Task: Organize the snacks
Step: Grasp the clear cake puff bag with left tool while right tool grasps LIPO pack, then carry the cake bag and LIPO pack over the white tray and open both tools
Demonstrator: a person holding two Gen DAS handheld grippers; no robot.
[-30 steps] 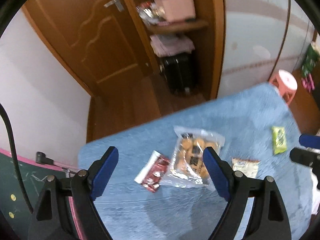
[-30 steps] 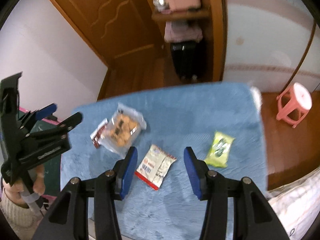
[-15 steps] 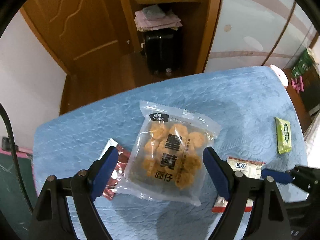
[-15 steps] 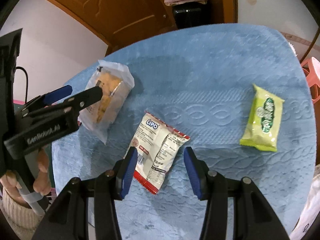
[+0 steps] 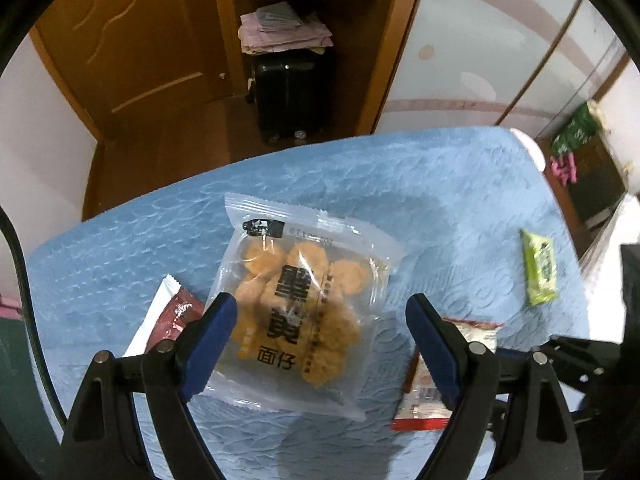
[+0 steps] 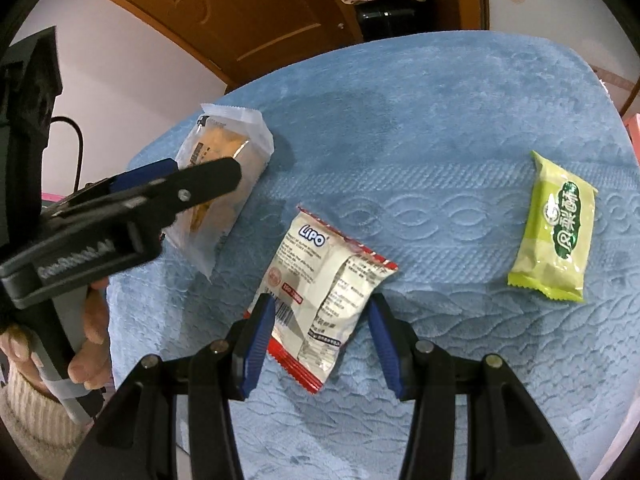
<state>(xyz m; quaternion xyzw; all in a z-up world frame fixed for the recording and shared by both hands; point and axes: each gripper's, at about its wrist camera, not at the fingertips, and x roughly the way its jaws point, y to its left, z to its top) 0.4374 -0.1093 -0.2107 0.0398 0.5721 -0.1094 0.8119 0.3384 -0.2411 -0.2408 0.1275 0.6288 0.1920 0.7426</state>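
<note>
Both grippers have dropped closer to the blue towel (image 6: 440,120): left gripper (image 5: 320,340), jaws apart, straddles the clear biscuit bag (image 5: 308,304); right gripper (image 6: 320,332), likewise released, straddles the Lipo packet (image 6: 324,280).

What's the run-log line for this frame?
left tongs: open over cookie bag | right tongs: open over Lipo packet | nothing gripped

My left gripper (image 5: 320,320) is spread wide, straddling the clear cookie bag (image 5: 308,304) on the blue towel (image 5: 440,200). Red packet (image 5: 168,316) just left of it, Lipo packet (image 5: 432,376) near right, green packet (image 5: 540,268) far right.
</note>
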